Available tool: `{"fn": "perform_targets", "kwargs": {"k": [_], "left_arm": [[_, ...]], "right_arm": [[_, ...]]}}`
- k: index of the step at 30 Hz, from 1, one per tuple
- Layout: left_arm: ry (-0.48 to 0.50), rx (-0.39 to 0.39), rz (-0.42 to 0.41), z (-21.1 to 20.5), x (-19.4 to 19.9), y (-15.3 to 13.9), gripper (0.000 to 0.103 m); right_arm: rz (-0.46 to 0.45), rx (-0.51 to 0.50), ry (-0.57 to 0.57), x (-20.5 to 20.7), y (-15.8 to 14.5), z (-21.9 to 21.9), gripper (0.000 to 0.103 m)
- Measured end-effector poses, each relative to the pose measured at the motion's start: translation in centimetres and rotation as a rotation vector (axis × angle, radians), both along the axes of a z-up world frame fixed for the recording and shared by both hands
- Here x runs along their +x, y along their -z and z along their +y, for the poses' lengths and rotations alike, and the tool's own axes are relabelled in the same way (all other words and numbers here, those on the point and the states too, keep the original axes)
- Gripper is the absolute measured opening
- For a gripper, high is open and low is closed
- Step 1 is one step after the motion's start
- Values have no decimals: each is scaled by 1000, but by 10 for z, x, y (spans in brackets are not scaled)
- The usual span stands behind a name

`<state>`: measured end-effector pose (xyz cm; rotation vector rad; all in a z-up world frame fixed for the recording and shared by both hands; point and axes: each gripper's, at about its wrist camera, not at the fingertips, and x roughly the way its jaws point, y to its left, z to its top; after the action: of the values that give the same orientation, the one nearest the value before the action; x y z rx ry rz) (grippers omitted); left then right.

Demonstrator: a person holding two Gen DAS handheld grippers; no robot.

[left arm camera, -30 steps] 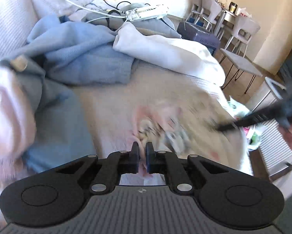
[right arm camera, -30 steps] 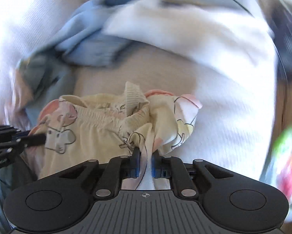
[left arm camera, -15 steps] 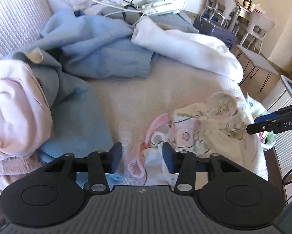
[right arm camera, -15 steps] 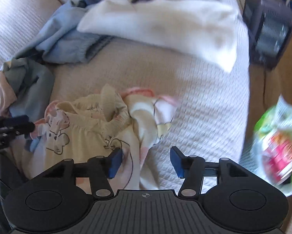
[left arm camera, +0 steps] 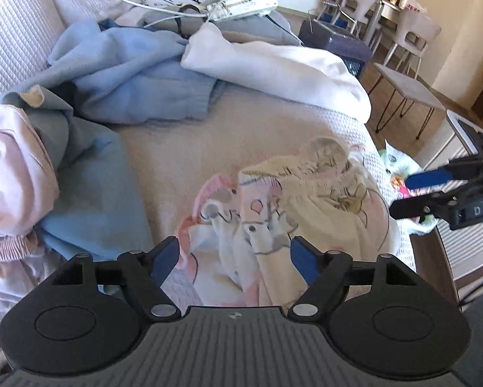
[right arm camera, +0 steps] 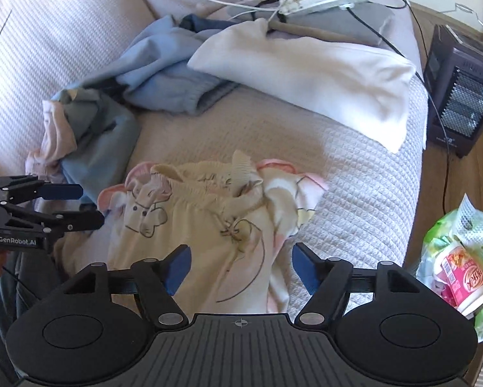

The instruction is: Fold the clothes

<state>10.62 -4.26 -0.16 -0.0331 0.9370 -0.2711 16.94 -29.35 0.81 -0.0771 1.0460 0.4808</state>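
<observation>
In the left wrist view, the left hand-held gripper (left arm camera: 235,254) is seen released, its fingers spread wide above the near edge of a crumpled cream printed garment (left arm camera: 306,200) lying on the sofa cover (left arm camera: 183,142). A blue garment (left arm camera: 128,77) and a white cushion (left arm camera: 280,67) are seen behind it.

In the right wrist view, the right hand-held gripper (right arm camera: 239,264) is likewise released and empty, poised over the same garment (right arm camera: 209,213). A heater (right arm camera: 460,96) is seen on the floor beside the sofa.
</observation>
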Motion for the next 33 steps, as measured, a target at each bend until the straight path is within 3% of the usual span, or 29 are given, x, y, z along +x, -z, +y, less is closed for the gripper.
{"fn": "perform_targets", "kwargs": {"k": [3, 14, 33], "left_arm": [[7, 5, 9, -1, -3, 0, 75], [-1, 18, 23, -2, -6, 3, 77], [28, -2, 53, -15, -12, 14, 77]], "right_arm": [[-18, -23, -18, 0, 0, 7, 72], [21, 47, -26, -8, 5, 24, 78], [-32, -71, -42, -17, 7, 37, 78]]}}
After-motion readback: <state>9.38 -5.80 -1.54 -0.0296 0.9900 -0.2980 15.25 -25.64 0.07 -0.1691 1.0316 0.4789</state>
